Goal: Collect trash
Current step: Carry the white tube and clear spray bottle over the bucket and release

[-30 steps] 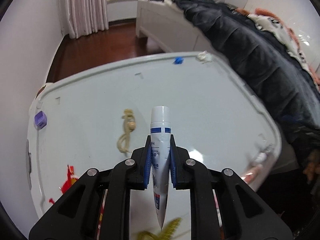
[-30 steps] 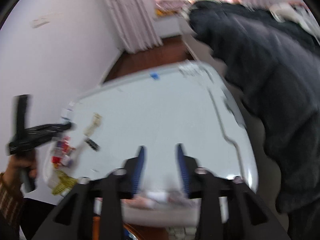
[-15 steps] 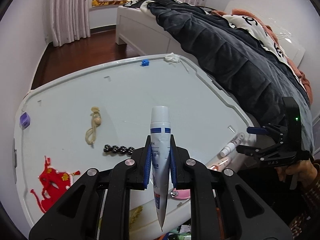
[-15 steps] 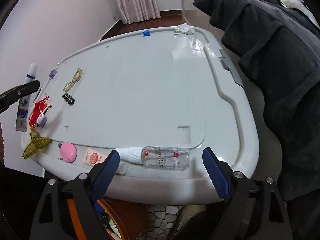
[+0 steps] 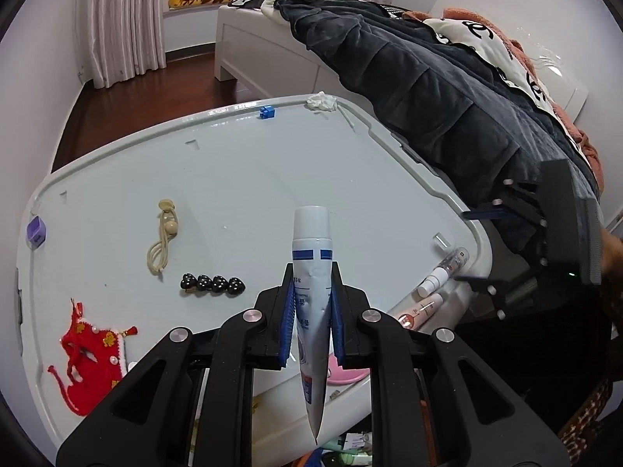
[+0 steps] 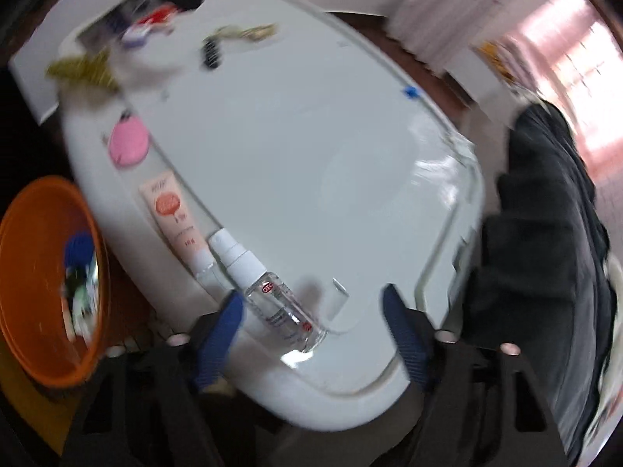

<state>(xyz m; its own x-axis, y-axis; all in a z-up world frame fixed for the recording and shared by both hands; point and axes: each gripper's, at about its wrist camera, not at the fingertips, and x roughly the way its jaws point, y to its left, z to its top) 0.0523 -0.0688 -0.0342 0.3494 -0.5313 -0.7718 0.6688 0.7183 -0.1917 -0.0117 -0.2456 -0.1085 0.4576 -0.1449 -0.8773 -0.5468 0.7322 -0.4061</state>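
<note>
Clamped between the blue pads of the left gripper (image 5: 311,323) is a white and blue tube (image 5: 310,272), upright with its cap end pointing away over the pale table (image 5: 253,179) and its crimped tail hanging down past the near table edge; the pads press hard enough to pinch the tube's sides, and the tube's print is too small to read. Over at the right near corner of the table, the right gripper (image 6: 311,317) has its jaws apart and closing, with a clear spray bottle (image 6: 268,292) lying on the table between the fingers, neither pad touching it in this blurred view. Just left of the bottle lies a pink sachet tube (image 6: 175,218), and farther along the near edge a round pink compact (image 6: 128,148), which in the left wrist view is largely hidden behind the left gripper's fingers. Below the table edge at the left of the right wrist view sits an orange bin (image 6: 43,272), partly cut off by the frame, its contents smeared beyond telling. On the table's left part lie a row of black beads (image 5: 212,285), a beige hair tie (image 5: 163,241), a red ornament (image 5: 87,362) and a purple cube (image 5: 36,229); at the far edge are a blue block (image 5: 267,111) and a crumpled white tissue (image 5: 321,101). A dark quilt (image 5: 428,97) covers the bed at right.
</note>
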